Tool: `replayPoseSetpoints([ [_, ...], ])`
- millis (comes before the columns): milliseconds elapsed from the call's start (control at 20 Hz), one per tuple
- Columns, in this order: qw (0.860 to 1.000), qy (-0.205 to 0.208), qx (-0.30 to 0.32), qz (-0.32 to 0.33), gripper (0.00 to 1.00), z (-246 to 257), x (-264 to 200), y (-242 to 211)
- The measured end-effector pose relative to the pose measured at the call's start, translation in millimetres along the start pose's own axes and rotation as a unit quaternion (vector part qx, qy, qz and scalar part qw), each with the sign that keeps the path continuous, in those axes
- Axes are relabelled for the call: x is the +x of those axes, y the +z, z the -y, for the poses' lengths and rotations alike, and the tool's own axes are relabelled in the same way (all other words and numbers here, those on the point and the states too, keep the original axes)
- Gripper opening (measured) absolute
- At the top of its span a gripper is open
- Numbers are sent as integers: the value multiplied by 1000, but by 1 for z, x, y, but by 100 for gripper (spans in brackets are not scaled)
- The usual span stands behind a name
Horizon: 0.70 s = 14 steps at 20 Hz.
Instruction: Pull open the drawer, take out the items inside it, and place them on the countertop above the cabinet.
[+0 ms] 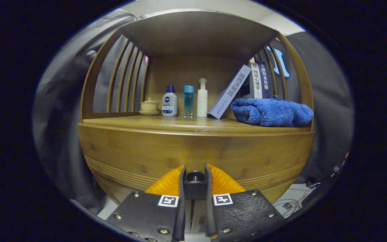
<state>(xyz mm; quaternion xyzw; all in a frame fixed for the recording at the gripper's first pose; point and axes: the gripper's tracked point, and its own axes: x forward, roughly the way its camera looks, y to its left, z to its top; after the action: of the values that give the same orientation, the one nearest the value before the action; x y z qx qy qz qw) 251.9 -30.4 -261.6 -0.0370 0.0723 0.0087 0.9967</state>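
We see the claw (195,174) drawn in narrow around a small dark knob (195,176) on the drawer front (193,154), one finger on each side of it; both look to be pressing the knob, though the contact itself is hard to make out. The drawer front fills the space directly ahead at twelve o'clock, a curved wooden panel with fine grooves along its lower part. Above it lies the wooden worktop (180,123), under a roofed shelf with slatted sides. On the worktop, at about eleven o'clock from the claw, stands a small lidded cup (149,106), then a white bottle with a dark blue cap (169,101), a clear blue bottle (188,100) and a white pump bottle (202,98) near twelve o'clock. At one o'clock a pale book (229,92) leans against upright books (260,80), and a folded blue towel (271,112) lies at the worktop's front edge near two o'clock. Nothing stands between the claw and the drawer.
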Motion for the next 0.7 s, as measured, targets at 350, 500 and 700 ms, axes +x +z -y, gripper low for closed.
replayPoseSetpoints([
  [350, 998, 14, 57, 8, 23, 4, -71, 20],
  [500, 1000, -5, 5, 2, 9, 12, -77, 11],
  [700, 998, -14, -55, 8, 22, 13, -82, 5],
])
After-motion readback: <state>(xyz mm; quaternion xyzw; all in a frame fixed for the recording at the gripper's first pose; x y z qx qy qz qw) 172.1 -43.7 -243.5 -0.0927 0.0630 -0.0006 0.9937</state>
